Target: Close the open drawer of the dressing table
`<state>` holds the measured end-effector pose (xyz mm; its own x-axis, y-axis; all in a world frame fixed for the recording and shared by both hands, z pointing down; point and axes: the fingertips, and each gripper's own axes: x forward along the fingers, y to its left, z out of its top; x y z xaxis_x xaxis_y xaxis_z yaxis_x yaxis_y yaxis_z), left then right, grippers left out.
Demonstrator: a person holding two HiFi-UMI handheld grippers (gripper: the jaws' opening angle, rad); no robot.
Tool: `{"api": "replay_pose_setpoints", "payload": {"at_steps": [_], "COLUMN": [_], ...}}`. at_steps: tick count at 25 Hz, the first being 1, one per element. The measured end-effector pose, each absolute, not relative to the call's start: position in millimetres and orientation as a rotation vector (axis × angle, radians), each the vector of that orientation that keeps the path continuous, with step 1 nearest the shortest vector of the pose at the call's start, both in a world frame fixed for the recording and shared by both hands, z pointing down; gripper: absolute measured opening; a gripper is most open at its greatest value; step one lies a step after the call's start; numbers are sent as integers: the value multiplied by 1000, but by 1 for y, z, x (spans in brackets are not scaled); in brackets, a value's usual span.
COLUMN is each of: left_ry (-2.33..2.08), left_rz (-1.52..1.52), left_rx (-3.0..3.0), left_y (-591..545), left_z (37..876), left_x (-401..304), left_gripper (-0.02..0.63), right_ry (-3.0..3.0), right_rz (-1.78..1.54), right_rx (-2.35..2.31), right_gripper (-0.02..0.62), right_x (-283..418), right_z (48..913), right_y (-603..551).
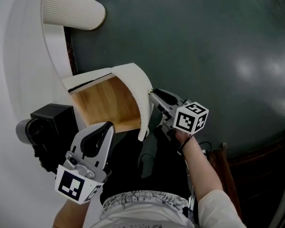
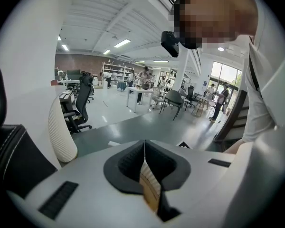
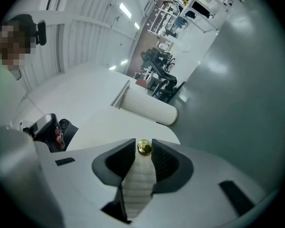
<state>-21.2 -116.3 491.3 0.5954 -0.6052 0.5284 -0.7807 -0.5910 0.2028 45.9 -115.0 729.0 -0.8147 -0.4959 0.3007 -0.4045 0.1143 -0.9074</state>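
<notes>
The dressing table [image 1: 19, 80] is white, and its drawer [image 1: 104, 103] stands pulled out with the wooden inside showing. The drawer's curved ribbed white front [image 1: 141, 91] faces the floor side. In the right gripper view a small gold knob [image 3: 144, 147] on that ribbed front [image 3: 138, 184] sits between the fingertips. My right gripper [image 1: 153, 95] [image 3: 143, 143] is at the front, its jaws close on either side of the knob with a sliver of gap. My left gripper [image 1: 106, 127] [image 2: 144, 152] hovers at the drawer's near edge, shut on nothing.
A black camera-like device [image 1: 45, 125] rests on the tabletop left of the drawer. A white ribbed cylinder [image 1: 71, 8] juts out at the table's far end. Dark green floor [image 1: 204, 42] spreads to the right, with brown wooden furniture [image 1: 256, 165] at the lower right.
</notes>
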Motion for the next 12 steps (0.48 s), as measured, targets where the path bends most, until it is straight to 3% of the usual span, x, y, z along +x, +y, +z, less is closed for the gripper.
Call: {"api": "replay_pose_setpoints", "payload": {"at_steps": [12], "left_ry": [-1130], "left_rz": [569], "left_rx": [2403], "left_y": [-115], "left_z": [484], "left_x": [-24], "left_gripper": [23], "right_ry": [2265], "right_rz": [-1837], "right_rx": [-872], "right_gripper": [109], "right_x": [44], "right_z": [734], "right_y": [-117]}}
